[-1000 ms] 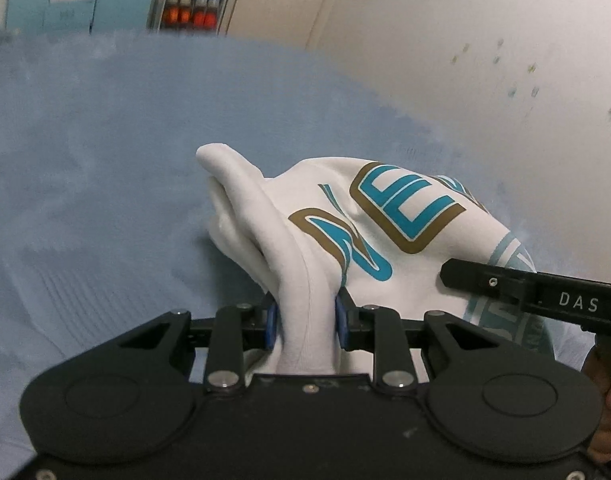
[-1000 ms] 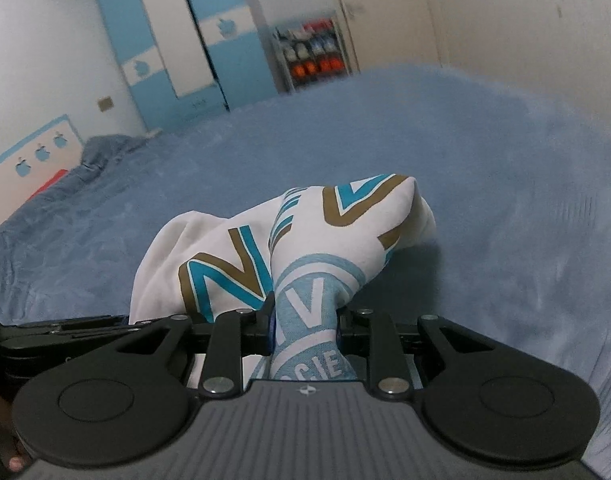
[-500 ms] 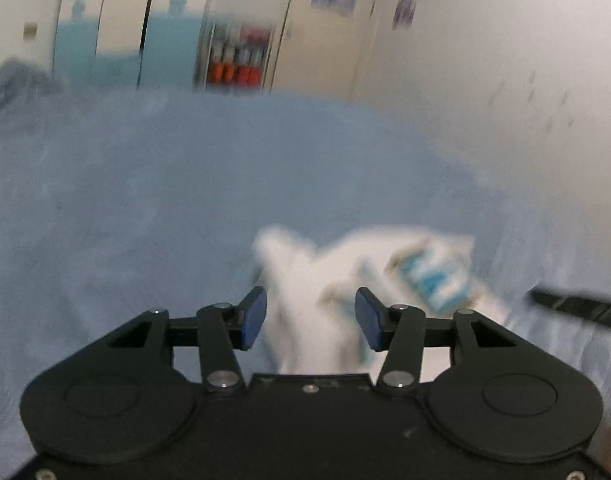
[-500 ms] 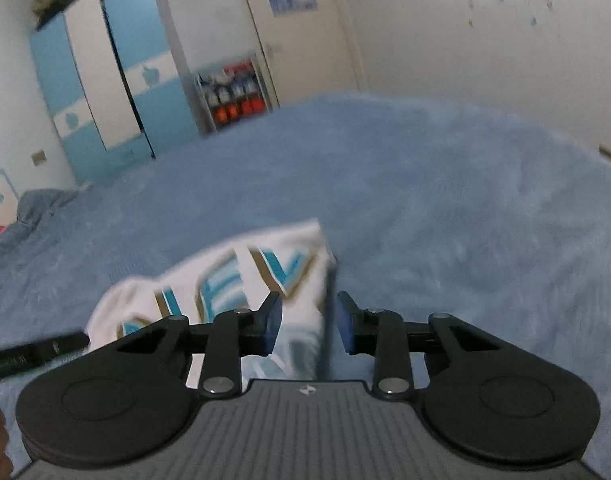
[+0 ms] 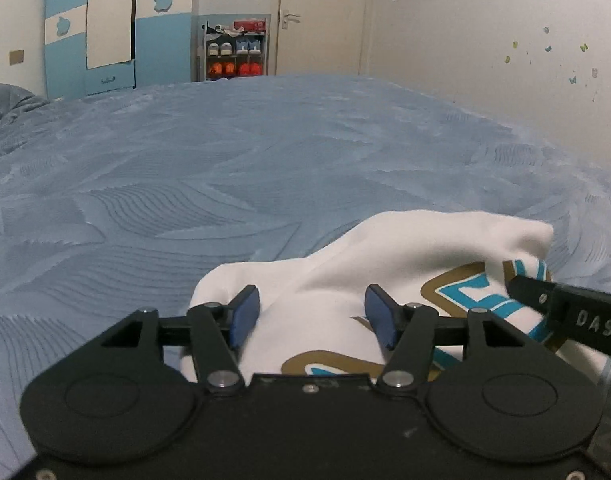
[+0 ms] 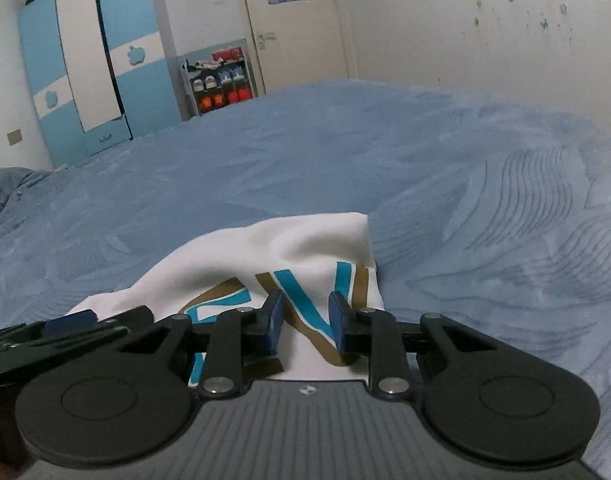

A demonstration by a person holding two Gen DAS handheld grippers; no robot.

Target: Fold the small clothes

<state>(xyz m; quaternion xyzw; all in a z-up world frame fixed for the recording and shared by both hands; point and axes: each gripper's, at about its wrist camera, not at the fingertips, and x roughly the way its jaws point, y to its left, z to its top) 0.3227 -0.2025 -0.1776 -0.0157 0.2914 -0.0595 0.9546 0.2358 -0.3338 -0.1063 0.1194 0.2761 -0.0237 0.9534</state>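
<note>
Where it rumples, the white garment (image 5: 385, 256) shows teal-and-gold lettering.

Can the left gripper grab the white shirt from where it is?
Probably yes. The left gripper is open with the white shirt lying right between its fingers on the bed, and nothing blocks it.

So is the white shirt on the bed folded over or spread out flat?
Folded over: the white shirt lies bunched on the blue bedspread, a rounded fold edge hiding part of its print.

One white garment (image 5: 385, 264), two claws, one blue bed (image 5: 225, 168).
</note>
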